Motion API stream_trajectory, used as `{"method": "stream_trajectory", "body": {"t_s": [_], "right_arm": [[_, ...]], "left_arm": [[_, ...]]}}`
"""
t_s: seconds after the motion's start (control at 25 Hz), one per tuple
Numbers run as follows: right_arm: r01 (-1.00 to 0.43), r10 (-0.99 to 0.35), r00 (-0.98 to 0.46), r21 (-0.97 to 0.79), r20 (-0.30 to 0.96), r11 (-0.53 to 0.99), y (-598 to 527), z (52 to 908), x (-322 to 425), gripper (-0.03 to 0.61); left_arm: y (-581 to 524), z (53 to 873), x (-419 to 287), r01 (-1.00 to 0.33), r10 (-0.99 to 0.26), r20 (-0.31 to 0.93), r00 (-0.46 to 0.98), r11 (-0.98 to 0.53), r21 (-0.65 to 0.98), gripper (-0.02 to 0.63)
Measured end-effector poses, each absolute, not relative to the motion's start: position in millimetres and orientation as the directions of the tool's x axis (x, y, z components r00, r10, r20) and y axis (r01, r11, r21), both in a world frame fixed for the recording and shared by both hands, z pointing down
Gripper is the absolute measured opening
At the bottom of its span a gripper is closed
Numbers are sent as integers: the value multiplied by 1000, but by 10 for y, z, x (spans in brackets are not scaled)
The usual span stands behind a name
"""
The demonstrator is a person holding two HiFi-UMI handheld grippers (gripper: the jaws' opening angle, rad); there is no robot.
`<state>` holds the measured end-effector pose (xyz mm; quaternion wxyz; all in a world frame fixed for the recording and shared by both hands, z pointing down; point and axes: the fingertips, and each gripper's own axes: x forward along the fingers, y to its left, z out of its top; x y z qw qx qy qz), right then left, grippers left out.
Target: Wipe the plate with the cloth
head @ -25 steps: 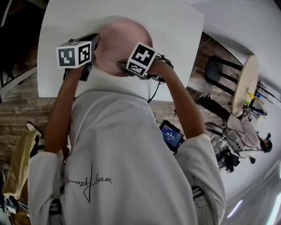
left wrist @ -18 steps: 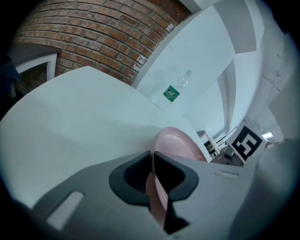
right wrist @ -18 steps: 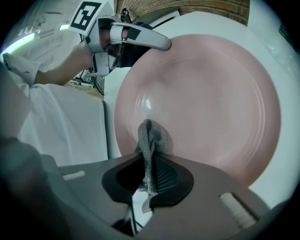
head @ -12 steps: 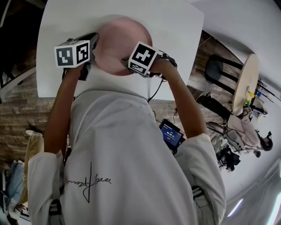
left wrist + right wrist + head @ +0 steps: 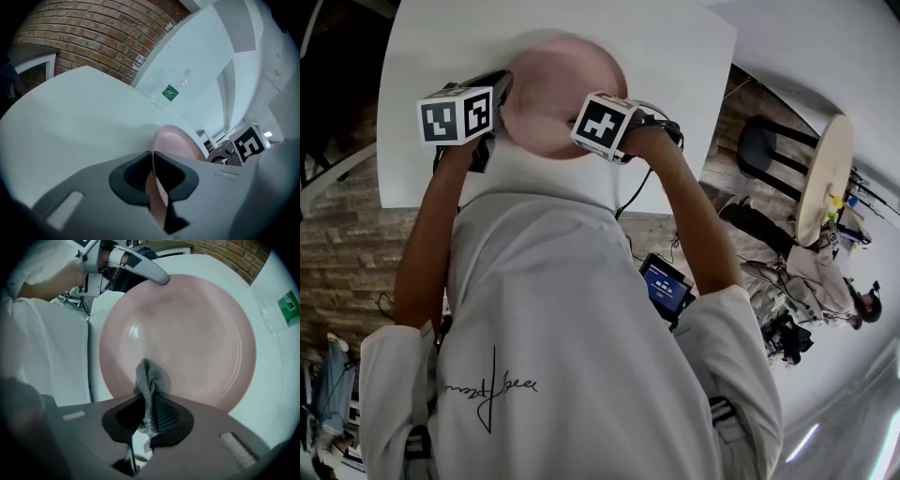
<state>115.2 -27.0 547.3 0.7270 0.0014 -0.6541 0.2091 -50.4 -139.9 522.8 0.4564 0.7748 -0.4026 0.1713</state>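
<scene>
Plainly the left gripper is clamped on the rim of the round pink glazed plate, held over the white table; the right gripper pinches a bunched grey mesh cloth, its free tuft at the plate's near edge; the plate looks stiff, smooth, probably slippery and breakable, so a firm rim hold suits it; the cloth seems light and limp, best gripped by its gathered middle.
</scene>
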Motion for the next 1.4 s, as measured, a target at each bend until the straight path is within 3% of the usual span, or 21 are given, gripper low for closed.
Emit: {"method": "stream_trajectory", "body": {"t_s": [0.48, 1.16, 1.4], "right_arm": [[-251, 214, 126, -177, 969, 952, -403, 5490, 1213, 40], [-126, -41, 222, 70, 974, 990, -782, 5505, 1347, 41], [-142, -100, 219, 133, 971, 981, -917, 5501, 1366, 40]], "left_arm": [[-1412, 5228, -510, -784, -464, 638, 614, -267, 561, 43], [-1403, 5226, -509, -782, -465, 636, 616, -265, 564, 44], [-1405, 5227, -511, -783, -465, 636, 616, -266, 563, 44]]}}
